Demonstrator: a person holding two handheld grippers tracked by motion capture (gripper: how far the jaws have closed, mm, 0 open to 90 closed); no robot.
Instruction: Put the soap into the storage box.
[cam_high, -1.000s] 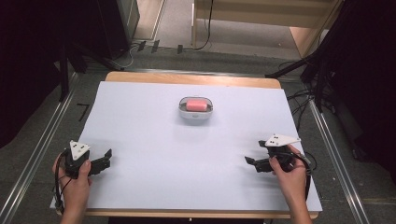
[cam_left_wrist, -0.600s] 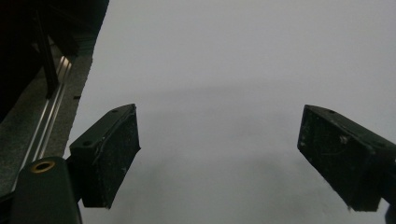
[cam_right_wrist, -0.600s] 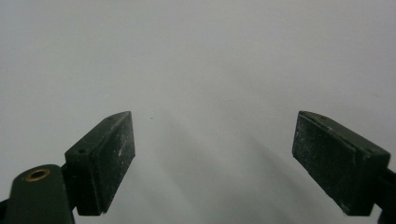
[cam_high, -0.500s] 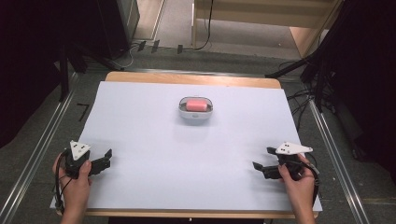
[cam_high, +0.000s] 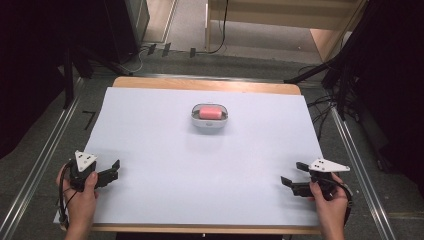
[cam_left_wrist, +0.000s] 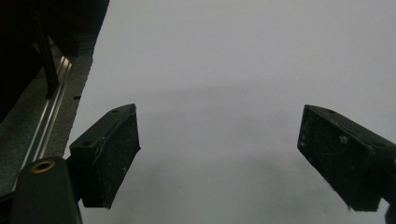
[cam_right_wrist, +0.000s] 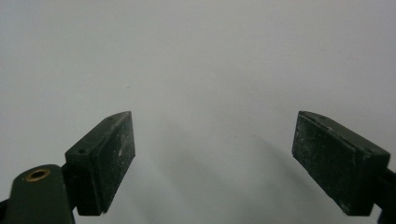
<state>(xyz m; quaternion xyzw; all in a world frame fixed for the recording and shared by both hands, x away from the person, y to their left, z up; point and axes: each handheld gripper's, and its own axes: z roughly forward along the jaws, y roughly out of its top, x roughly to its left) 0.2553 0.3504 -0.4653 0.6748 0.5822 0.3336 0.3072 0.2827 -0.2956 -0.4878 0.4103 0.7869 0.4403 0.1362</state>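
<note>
While both tongs gape empty, pink block (cam_high: 210, 112) lies crosswise in dish (cam_high: 210, 123).

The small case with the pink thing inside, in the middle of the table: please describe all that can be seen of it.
The case is a small rounded container, oblong with soft corners, pale grey or white at its base. Its top looks clear, like a transparent lid, and a pink oblong object lies inside. It seems closed and sits flat on the white table cover, past the middle toward the far edge. Nothing else touches it. What the pink object is cannot be told from the high view.
</note>
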